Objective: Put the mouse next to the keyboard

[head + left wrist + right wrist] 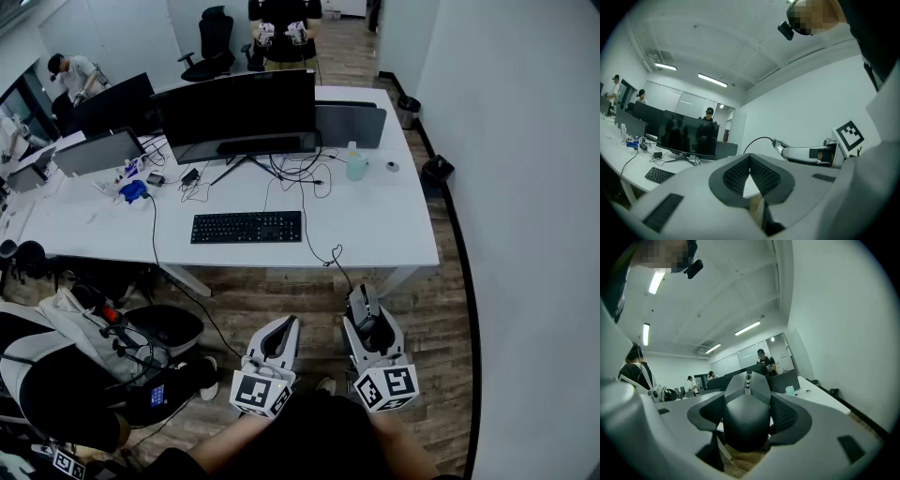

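Note:
A black wired mouse (746, 416) sits between the pads of my right gripper (749, 394), which is shut on it. In the head view that gripper (362, 298) hangs below the white desk's (394, 220) near edge, above the wooden floor, with the mouse (367, 328) dark between its jaws. The mouse cable (330, 255) runs up over the desk edge. On the desk, in front of the wide monitor (239, 112), lies the black keyboard (247, 227), which also shows small in the left gripper view (658, 175). My left gripper (289, 324) is beside the right one, shut and empty (750, 158).
Loose cables (300, 173), a pale bottle (356, 167) and a small disc (392, 167) lie behind and right of the keyboard. More monitors (98, 150) stand at the left. A chair with a backpack (56, 366) is at lower left. A person (284, 33) stands beyond the desk.

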{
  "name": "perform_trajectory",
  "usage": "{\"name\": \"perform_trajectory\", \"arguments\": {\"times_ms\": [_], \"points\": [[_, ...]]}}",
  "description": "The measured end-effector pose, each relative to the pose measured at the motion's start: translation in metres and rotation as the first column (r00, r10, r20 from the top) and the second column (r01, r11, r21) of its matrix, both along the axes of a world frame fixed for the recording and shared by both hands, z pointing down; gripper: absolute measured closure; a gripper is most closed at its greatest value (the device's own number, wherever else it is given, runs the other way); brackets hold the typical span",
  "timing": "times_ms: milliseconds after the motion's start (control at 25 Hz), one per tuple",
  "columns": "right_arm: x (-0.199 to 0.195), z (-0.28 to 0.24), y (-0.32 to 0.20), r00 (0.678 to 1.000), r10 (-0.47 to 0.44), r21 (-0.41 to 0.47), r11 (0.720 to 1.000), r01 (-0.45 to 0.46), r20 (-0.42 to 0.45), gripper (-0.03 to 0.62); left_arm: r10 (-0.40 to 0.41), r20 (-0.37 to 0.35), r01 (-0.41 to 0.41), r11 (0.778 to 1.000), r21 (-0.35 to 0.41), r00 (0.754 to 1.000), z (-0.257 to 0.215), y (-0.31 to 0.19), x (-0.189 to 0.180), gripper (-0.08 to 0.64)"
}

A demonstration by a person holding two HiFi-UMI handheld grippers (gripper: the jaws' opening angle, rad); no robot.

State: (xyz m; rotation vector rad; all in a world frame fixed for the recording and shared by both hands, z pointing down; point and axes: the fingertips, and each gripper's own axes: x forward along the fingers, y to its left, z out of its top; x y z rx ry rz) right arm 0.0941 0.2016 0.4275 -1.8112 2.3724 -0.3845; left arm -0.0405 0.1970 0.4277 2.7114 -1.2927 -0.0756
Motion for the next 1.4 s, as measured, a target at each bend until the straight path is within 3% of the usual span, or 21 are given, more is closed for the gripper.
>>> {"name": "perform_trajectory", "arguments": {"times_ms": [520,920,1400], "points": [[0.02,-0.013,0.008,0.996,-0.061,0.075,0.996,0.057,0.061,0.288,-0.04,-0.028,0.04,0.999,0.018,0.999,0.003,0.017,0.022,0.549],[0.031,-0.001,-0.004,0.995,-0.067,0.036,0.997,0.065,0.078,0.288,-0.04,-0.001,0.04,0.999,-0.028,0.999,0.022,0.024,0.035,0.549],[0.034,0.011,-0.08,0.997,-0.064,-0.003,0.998,0.064,0.041,0.288,-0.042,-0.032,0.04,0.998,-0.053,0.999,0.034,-0.059,0.043,0.549]]}}
